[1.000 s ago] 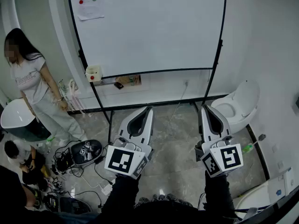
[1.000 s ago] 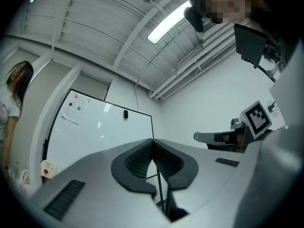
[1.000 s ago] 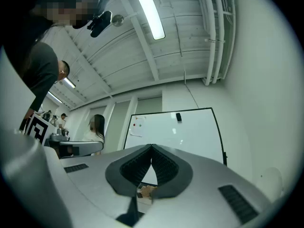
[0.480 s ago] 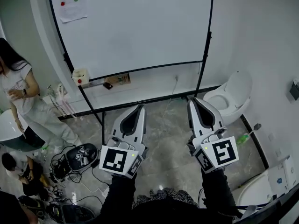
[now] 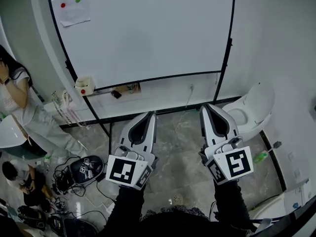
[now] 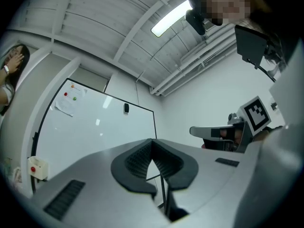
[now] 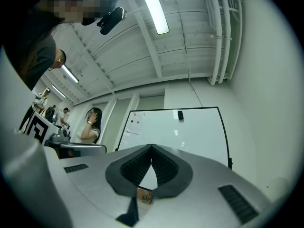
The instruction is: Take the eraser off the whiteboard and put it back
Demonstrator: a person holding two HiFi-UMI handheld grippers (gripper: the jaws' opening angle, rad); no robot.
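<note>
The whiteboard [image 5: 148, 28] stands on a black frame ahead of me. In the head view its top edge is cut off, so the eraser is hidden there. The eraser [image 6: 126, 108] is a small dark block stuck high on the board, and it also shows as the eraser [image 7: 180, 115] in the right gripper view. My left gripper [image 5: 148, 114] and right gripper [image 5: 207, 106] are held side by side over the floor, short of the board and pointing at it. Both are shut with nothing in them: left gripper [image 6: 152, 141], right gripper [image 7: 152, 147].
A paper sheet with coloured magnets [image 5: 72, 4] hangs at the board's top left. A white box with a red dot [image 5: 84, 85] sits on its tray. A person [image 5: 12, 95] stands at the left, above cables and gear [image 5: 79, 172]. A white toilet-like fixture [image 5: 252, 110] is at the right.
Both grippers have moved together toward the whiteboard, which now fills more of the head view. The person at the left has raised a hand to the head.
</note>
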